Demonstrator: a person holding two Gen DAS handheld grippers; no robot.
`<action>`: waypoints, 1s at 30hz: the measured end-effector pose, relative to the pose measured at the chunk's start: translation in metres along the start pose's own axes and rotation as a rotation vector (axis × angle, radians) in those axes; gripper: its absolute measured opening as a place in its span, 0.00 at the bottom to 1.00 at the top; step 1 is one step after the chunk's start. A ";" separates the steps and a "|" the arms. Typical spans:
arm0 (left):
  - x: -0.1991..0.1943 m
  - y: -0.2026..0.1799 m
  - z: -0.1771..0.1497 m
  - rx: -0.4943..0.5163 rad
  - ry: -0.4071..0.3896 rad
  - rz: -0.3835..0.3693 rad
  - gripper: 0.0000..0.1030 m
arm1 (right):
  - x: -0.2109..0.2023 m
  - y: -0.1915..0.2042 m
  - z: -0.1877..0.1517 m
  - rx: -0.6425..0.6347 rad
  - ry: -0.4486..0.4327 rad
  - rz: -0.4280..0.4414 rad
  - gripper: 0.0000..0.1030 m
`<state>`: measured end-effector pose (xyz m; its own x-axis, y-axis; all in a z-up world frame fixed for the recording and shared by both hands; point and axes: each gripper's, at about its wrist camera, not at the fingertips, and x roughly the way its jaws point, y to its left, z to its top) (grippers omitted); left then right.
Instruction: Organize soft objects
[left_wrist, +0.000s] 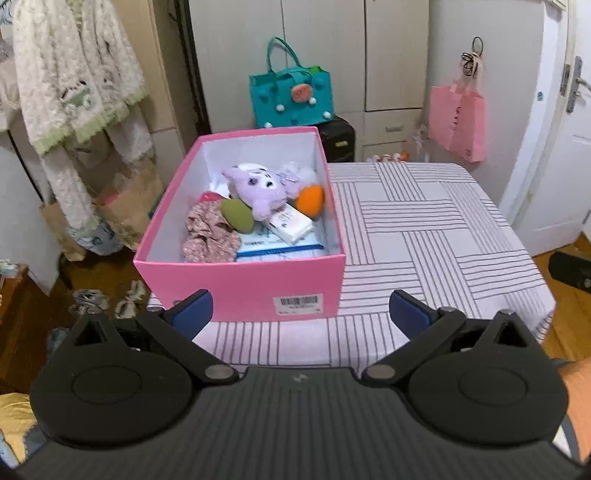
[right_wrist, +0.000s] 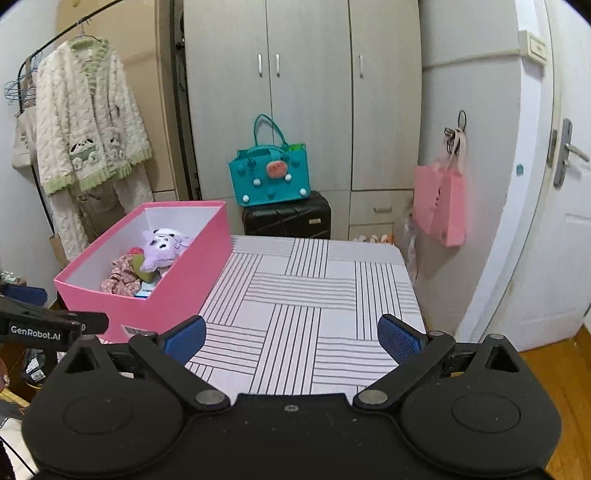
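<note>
Blue-padded left claw spread wide, empty, just before pink box at surface's left edge, purple plush inside, right claw spread wide, empty, above striped cloth.

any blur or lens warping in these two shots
Left wrist view: the orange toy in the pink box is smeared by motion blur, the rest fairly sharp. Right wrist view: sharp, but fisheye bends the door edge; dark vignette in the corners.
</note>
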<state>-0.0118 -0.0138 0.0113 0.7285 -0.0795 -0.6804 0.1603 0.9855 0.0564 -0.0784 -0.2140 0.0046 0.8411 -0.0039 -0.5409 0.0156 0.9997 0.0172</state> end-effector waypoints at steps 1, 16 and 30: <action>0.000 -0.002 0.000 0.003 -0.004 0.008 1.00 | 0.001 0.000 -0.001 -0.002 0.004 -0.003 0.98; 0.002 -0.021 -0.004 0.029 -0.041 0.058 1.00 | 0.001 0.001 -0.007 -0.033 -0.025 -0.067 0.98; -0.007 -0.011 -0.008 -0.013 -0.111 0.029 1.00 | -0.008 -0.001 -0.007 -0.016 -0.112 -0.060 0.98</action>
<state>-0.0242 -0.0231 0.0093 0.8020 -0.0661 -0.5937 0.1297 0.9894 0.0652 -0.0888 -0.2150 0.0026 0.8941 -0.0650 -0.4432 0.0595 0.9979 -0.0264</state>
